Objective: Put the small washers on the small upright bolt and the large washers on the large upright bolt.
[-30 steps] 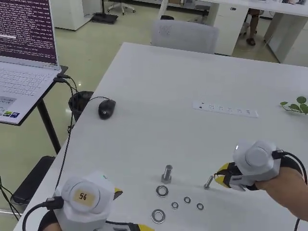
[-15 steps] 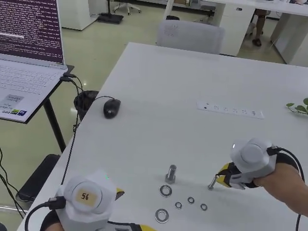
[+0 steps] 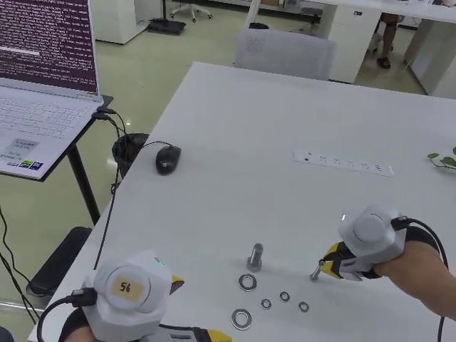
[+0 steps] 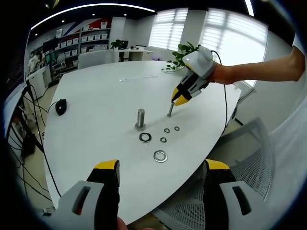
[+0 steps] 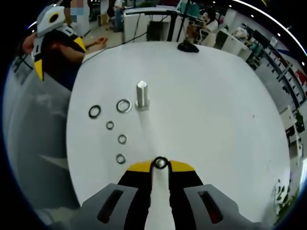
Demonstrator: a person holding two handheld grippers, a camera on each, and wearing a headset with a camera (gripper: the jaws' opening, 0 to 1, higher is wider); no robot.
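At the far left a laptop [image 3: 35, 107] sits on a stand off the tabletop's [image 3: 235, 128] left edge. Its screen text is too small to read. A mouse [image 3: 167, 159] lies just inside that edge, with broad bare surface between it and the bolts. The left gripper [image 4: 161, 166] hovers at the near-left corner, its jaws wide apart and holding nothing. A round sticker [image 3: 125, 288] on its back reads "56". Ahead of it a large washer [image 3: 241, 318] lies near the front edge. A second large washer [image 3: 247, 282] lies just in front of the upright large bolt [image 3: 255, 256]. Three small washers [image 3: 284, 296] lie loosely grouped to the right. Just beyond them the right gripper [image 3: 326, 262] is clamped on the leaning small bolt [image 3: 315, 271]. A power strip [image 3: 342, 162] lies well behind.
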